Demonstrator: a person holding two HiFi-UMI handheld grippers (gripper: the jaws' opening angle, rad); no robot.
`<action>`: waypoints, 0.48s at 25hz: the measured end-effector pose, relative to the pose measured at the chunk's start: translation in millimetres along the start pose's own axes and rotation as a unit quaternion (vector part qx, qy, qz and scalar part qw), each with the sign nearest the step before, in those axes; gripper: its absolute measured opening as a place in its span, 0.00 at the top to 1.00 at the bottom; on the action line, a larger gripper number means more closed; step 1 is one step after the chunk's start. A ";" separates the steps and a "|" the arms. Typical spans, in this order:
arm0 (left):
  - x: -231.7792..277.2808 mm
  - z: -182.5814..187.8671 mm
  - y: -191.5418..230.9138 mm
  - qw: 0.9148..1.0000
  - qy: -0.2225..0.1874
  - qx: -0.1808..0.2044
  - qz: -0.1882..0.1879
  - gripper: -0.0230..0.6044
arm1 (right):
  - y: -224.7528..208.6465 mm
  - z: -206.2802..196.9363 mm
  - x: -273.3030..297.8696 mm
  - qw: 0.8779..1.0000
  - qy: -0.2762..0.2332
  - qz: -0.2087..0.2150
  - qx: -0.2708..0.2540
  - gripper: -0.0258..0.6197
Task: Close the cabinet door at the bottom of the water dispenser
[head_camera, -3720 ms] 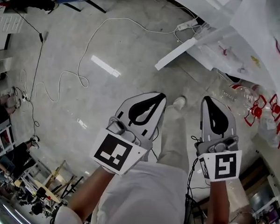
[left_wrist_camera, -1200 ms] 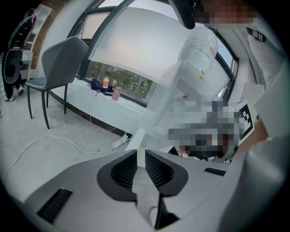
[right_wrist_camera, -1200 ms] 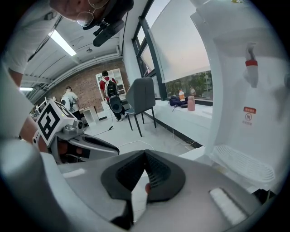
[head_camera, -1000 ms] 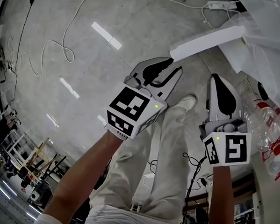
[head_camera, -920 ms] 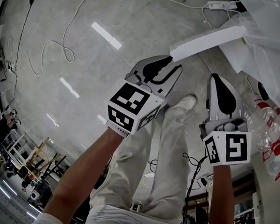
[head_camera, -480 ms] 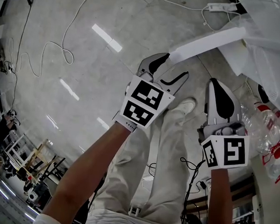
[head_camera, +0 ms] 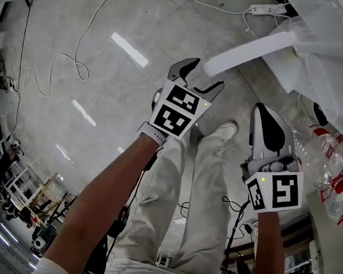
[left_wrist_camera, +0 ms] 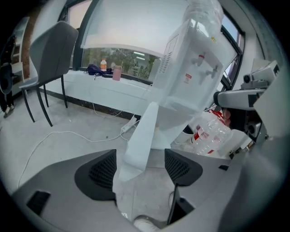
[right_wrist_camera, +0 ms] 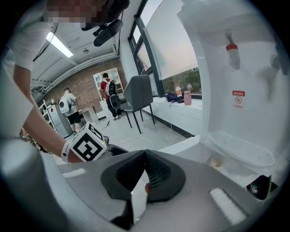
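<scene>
Two tools are shown in the head view: the left tool is held at the free edge of the open cabinet door, swung out from the water dispenser's base; the right tool is held short of the dispenser. From the left gripper view, its jaws, just opened wide, are seen astride the door's edge, no pad pressing. From the right gripper view, those jaws are seen shut together.

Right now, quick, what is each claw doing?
Left claw: open, jaws just opened wide; white flat cabinet door edge between them, ungripped.
Right claw: closed, holding nothing.
</scene>
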State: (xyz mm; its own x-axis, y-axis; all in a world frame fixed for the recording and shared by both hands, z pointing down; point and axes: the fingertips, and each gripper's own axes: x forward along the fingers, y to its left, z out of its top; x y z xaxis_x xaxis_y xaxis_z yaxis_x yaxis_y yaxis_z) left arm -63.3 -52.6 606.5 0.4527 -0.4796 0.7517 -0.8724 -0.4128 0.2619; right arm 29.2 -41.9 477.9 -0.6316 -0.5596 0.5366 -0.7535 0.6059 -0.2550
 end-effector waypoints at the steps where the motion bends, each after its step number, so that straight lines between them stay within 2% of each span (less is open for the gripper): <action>1: 2.2 -2.3 1.7 1.000 0.004 -0.002 -0.004 0.46 | -0.5 1.1 -1.7 1.000 -0.003 -0.002 0.001 0.94; 9: 15.7 -12.2 -0.5 0.997 0.035 0.061 -0.014 0.47 | 1.7 8.4 -7.8 1.000 -0.017 0.001 0.008 0.94; 11: 16.2 -13.8 -0.1 0.997 0.039 0.067 -0.008 0.53 | 1.8 9.6 -7.8 1.000 -0.018 0.003 0.008 0.94; 12: 15.7 -14.7 0.3 0.997 0.040 0.068 -0.004 0.59 | 1.2 9.4 -8.2 1.000 -0.019 0.003 0.009 0.94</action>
State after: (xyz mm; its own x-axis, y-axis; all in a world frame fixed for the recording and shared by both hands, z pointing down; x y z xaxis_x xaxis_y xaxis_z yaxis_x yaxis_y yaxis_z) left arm -59.1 -48.8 627.3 0.4393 -0.4147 0.7969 -0.8331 -0.5199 0.1888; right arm 31.7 -41.9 465.6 -0.6422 -0.5769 0.5047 -0.7527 0.5992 -0.2727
